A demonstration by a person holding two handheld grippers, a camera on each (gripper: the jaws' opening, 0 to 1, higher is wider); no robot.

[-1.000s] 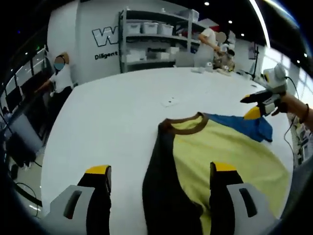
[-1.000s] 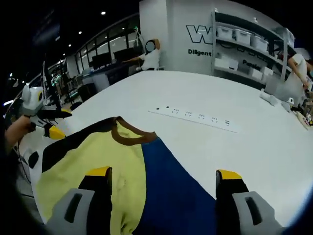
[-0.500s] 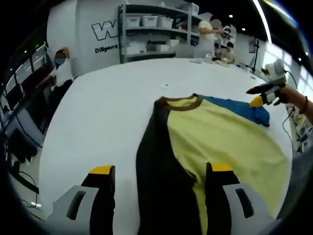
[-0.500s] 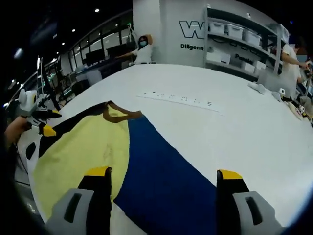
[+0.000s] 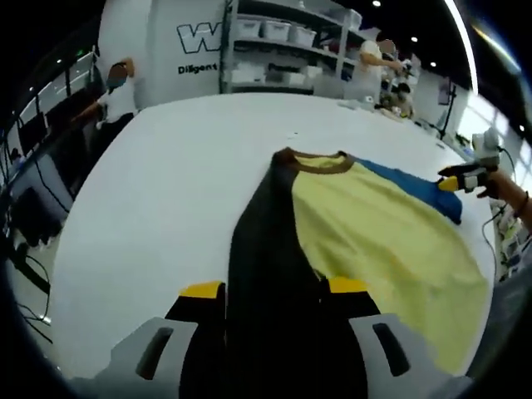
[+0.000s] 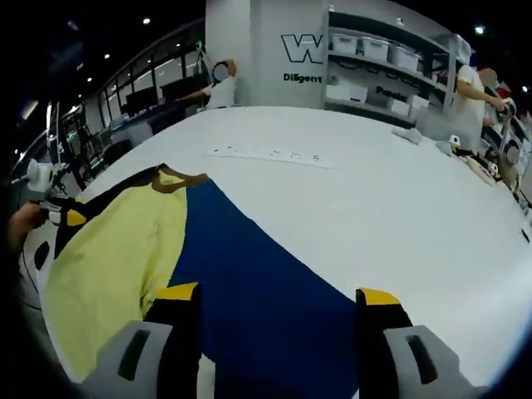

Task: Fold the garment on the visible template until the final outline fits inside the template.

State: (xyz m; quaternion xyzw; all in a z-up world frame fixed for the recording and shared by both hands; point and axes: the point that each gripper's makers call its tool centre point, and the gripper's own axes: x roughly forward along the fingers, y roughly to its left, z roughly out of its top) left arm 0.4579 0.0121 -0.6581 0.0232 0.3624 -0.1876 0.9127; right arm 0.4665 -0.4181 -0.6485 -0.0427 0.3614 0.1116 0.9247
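The garment (image 5: 366, 224) is being shown spread nearly flat on the white surface (image 5: 166, 183), collar (image 5: 314, 160) away from the person, with a black panel, a yellow middle and a blue panel (image 6: 258, 283). No completed fold is being seen, so the task is being judged as barely begun; all folds appear to be left to do. No template outline is being made out on the surface, so the fit cannot be judged.

The left hand-held gripper (image 5: 274, 291) is being held low over the near edge of the black panel, its jaws parted moderately with the dark cloth lying between them; whether the cloth is being pinched cannot be told. The right hand-held gripper (image 6: 278, 295) is being held low over the blue panel, jaws standing wide with blue cloth between and below them, nothing being gripped as far as can be seen. It is also being seen far off in the left gripper view, by the blue sleeve (image 5: 440, 199).
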